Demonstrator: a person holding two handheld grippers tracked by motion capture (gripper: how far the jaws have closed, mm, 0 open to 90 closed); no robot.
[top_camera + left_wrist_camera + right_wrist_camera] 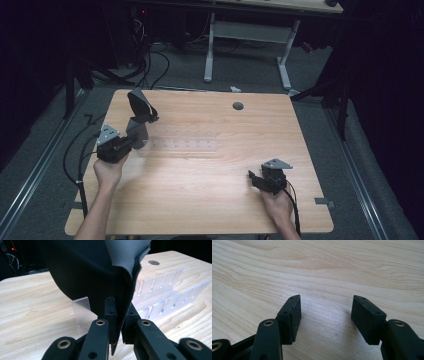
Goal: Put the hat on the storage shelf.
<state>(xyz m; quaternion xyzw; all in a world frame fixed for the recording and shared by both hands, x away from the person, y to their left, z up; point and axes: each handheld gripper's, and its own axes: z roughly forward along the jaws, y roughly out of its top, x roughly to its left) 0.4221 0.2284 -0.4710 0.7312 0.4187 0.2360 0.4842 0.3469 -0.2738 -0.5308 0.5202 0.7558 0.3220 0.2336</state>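
Note:
A dark grey piece of cloth (140,111) rises folded over the table's left part. My left gripper (129,143) is shut on its lower edge. In the left gripper view the cloth (100,270) hangs close in front, its edge pinched between the two pads of my left gripper (120,315). Behind it a clear slotted plastic rack (160,297) lies flat on the wood, and the rack (185,145) shows faintly at the table's middle in the high view. My right gripper (253,178) rests low at the front right, and my right gripper (325,315) stands open over bare wood.
The light wooden table (210,200) has a round cable hole (238,106) near its far edge. A white desk frame (247,35) and cables stand on the floor beyond. Rails run along the floor on both sides.

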